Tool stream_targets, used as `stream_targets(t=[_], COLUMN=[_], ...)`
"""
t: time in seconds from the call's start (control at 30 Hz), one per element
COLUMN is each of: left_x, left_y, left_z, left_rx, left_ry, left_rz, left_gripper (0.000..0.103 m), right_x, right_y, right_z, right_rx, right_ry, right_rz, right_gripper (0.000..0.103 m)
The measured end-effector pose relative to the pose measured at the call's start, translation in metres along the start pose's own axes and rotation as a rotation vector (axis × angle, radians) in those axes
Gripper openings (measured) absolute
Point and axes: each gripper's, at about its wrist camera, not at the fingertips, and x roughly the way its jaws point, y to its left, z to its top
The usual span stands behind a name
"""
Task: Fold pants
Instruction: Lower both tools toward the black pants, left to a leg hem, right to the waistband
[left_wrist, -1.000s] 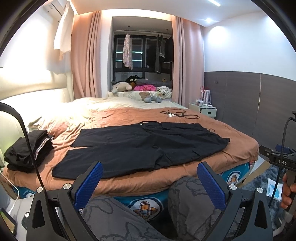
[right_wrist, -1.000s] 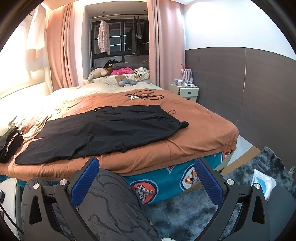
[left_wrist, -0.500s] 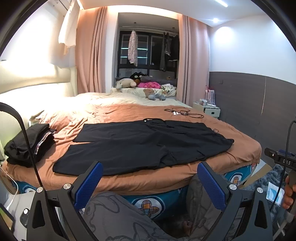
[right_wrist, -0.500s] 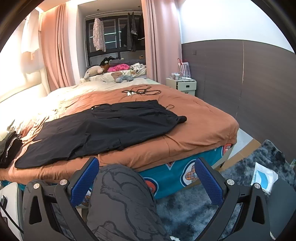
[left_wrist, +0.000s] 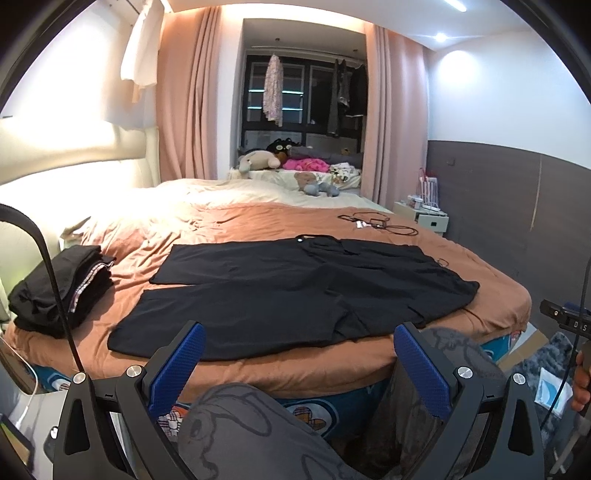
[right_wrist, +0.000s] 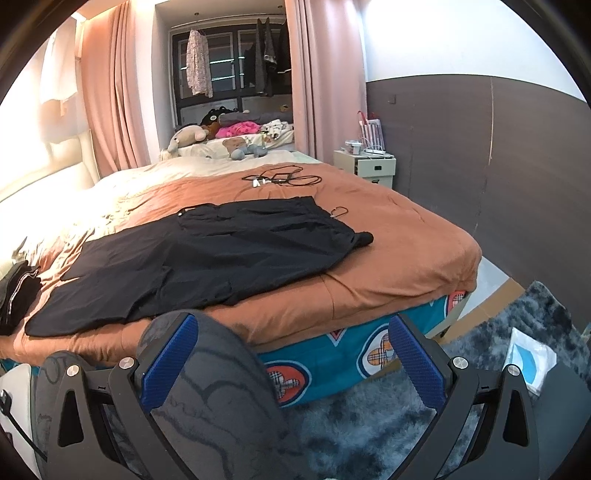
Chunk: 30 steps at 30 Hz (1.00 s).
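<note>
The black pants (left_wrist: 295, 288) lie spread flat on the bed (left_wrist: 491, 295), on its rust-orange cover, with the waist toward the right and both legs reaching left; the near leg's hem sits close to the bed's front edge. The left gripper (left_wrist: 297, 363) hangs in front of the bed with its blue-padded fingers wide apart and nothing between them. The right gripper (right_wrist: 291, 356) is likewise spread wide and empty, held low before the bed's corner.

Between the grippers and the pants stand the person's knees (left_wrist: 251, 424) in grey patterned trousers, pressed near the mattress side with its teal heart print. At the left end of the bed a stack of folded dark clothes (left_wrist: 59, 291) rests just beyond the pant hems, apart from them. Behind the waistband lies a tangle of black cables (right_wrist: 282, 177), and a small wire loop (right_wrist: 340, 211) sits just beside the waist. A white nightstand (right_wrist: 365, 166) stands against the wall, small items on top. Plush toys (left_wrist: 258, 160) crowd the window ledge. On the grey shaggy rug (right_wrist: 369, 417) lies a white packet (right_wrist: 530, 360).
</note>
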Motion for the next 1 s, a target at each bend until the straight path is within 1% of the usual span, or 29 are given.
stream_targets(t=[0.13,0.23,0.33,0.4,0.53,0.63,0.7,0.83,0.93,1.0], left_x=[0.017,0.027,0.036,0.04,0.043,0.046,0.05,0.059,0.07,0.077], left_y=[0.012,0.024,0.038,0.049,0.073,0.089,0.102,0.126,0.145,0.157], left_z=[0.011,0.021,0.03,0.035,0.041,0.041,0.04,0.035,0.03,0.026], left_rx=[-0.015,-0.033,-0.039,-0.053,-0.081,-0.113,-0.141,-0.214,-0.263,-0.295], left_ry=[0.021,0.035,0.043,0.056,0.067,0.082,0.089,0.111,0.14,0.156], left_rz=[0.044,0.078,0.123,0.155,0.21,0.232,0.248,0.284,0.338,0.353], left_gripper=[0.103,0.103,0.103,0.102,0.102,0.1,0.1,0.098,0.095,0.094], right_x=[0.023,0.04,0.058,0.068,0.089,0.101,0.106,0.109,0.118,0.129], right_y=[-0.009,-0.02,-0.034,-0.044,-0.062,-0.062,-0.06,-0.039,-0.032,-0.032], right_z=[0.015,0.027,0.039,0.045,0.052,0.055,0.056,0.057,0.057,0.06], right_rx=[0.017,0.058,0.116,0.136,0.128,0.107,0.099,0.086,0.077,0.073], right_ry=[0.019,0.043,0.076,0.087,0.098,0.1,0.106,0.088,0.1,0.113], right_rz=[0.026,0.052,0.114,0.125,0.105,0.083,0.064,0.03,0.03,0.034], right_gripper=[0.103,0.103,0.103,0.103,0.103,0.103,0.103,0.103,0.103,0.103])
